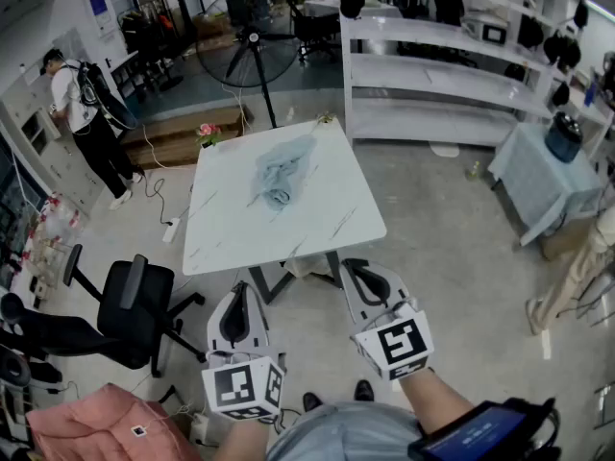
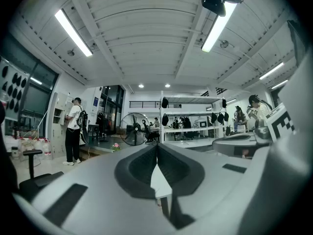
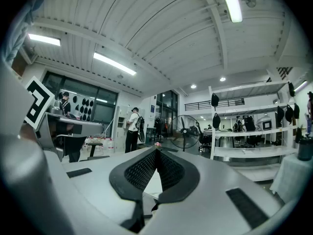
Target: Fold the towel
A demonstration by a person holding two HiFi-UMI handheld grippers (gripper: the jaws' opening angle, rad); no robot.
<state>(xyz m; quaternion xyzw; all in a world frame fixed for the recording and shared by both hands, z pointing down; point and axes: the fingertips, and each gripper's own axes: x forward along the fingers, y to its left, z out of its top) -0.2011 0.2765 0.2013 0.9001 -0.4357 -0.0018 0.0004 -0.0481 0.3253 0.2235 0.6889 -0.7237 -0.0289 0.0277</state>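
A crumpled light blue towel (image 1: 280, 173) lies in a heap on the far half of a white marble-look table (image 1: 231, 229). Both grippers are held level in front of the table's near edge, well short of the towel. My left gripper (image 1: 236, 294) is shut with nothing between its jaws, and in the left gripper view its tips (image 2: 157, 146) meet. My right gripper (image 1: 352, 270) is shut and empty too, its tips (image 3: 156, 151) touching. In both gripper views only a sliver of the table top shows between the jaws, and the towel is hidden.
A black office chair (image 1: 135, 307) stands left of the table. A large floor fan (image 1: 247, 38) and white shelving (image 1: 452, 75) are beyond it. A person (image 1: 85, 113) stands at the far left. A blue-covered side table (image 1: 550, 181) is at the right, pink fabric (image 1: 96, 428) at lower left.
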